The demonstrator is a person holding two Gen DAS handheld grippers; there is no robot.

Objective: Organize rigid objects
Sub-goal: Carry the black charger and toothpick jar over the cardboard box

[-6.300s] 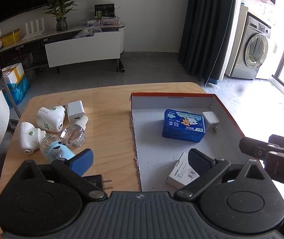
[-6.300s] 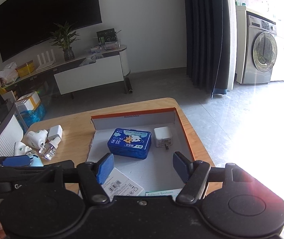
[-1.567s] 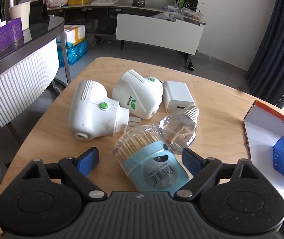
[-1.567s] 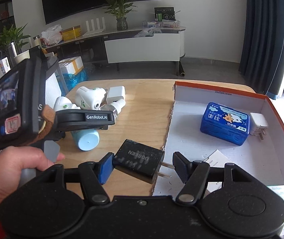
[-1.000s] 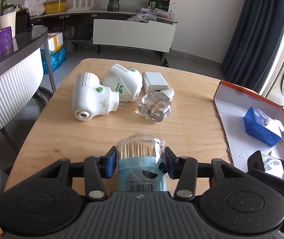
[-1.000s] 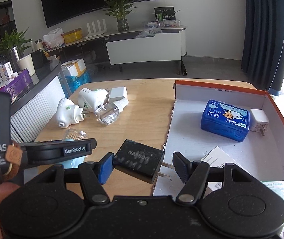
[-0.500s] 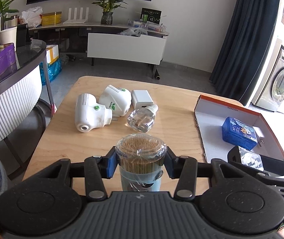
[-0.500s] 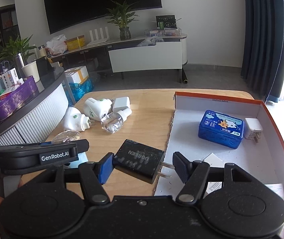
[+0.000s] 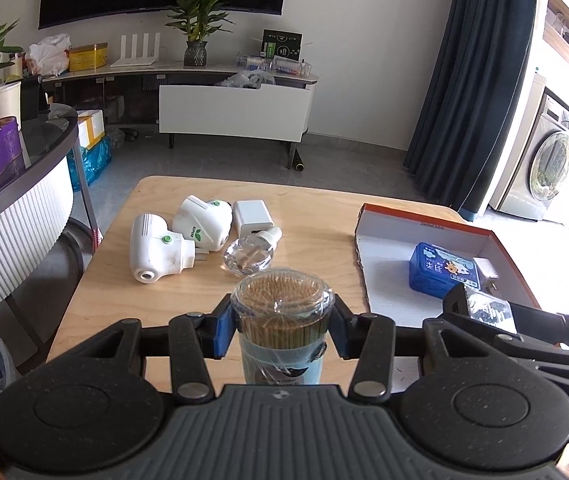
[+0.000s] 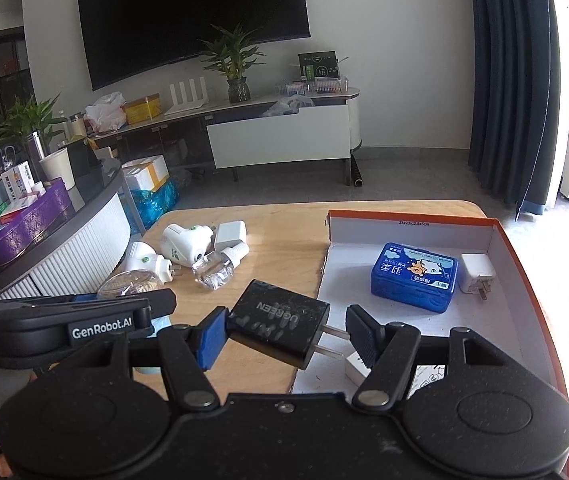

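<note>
My left gripper [image 9: 280, 326] is shut on a toothpick jar [image 9: 282, 312], clear-lidded with a pale blue body, held upright above the wooden table [image 9: 316, 216]. My right gripper [image 10: 284, 334] is shut on a black charger [image 10: 280, 322]: its body rests against the left pad and its prongs point at the right pad, over the box's left edge. The white box with an orange rim [image 10: 412, 222] holds a blue tin [image 10: 414, 282] and a white plug [image 10: 476, 270]. The left gripper's side [image 10: 84, 320] shows in the right wrist view.
On the table's left lie two white plug-in devices [image 9: 156, 250] [image 9: 204, 220], a white adapter [image 9: 250, 216] and a clear bottle [image 9: 249, 254]. Small white packets [image 10: 354, 368] lie at the box's near end. A curved counter [image 9: 16, 208] stands to the left.
Both grippers have risen and drawn back, each with its load, so the table looks farther off. The left gripper closed on the toothpick jar before that; the jar now stands upright.
</note>
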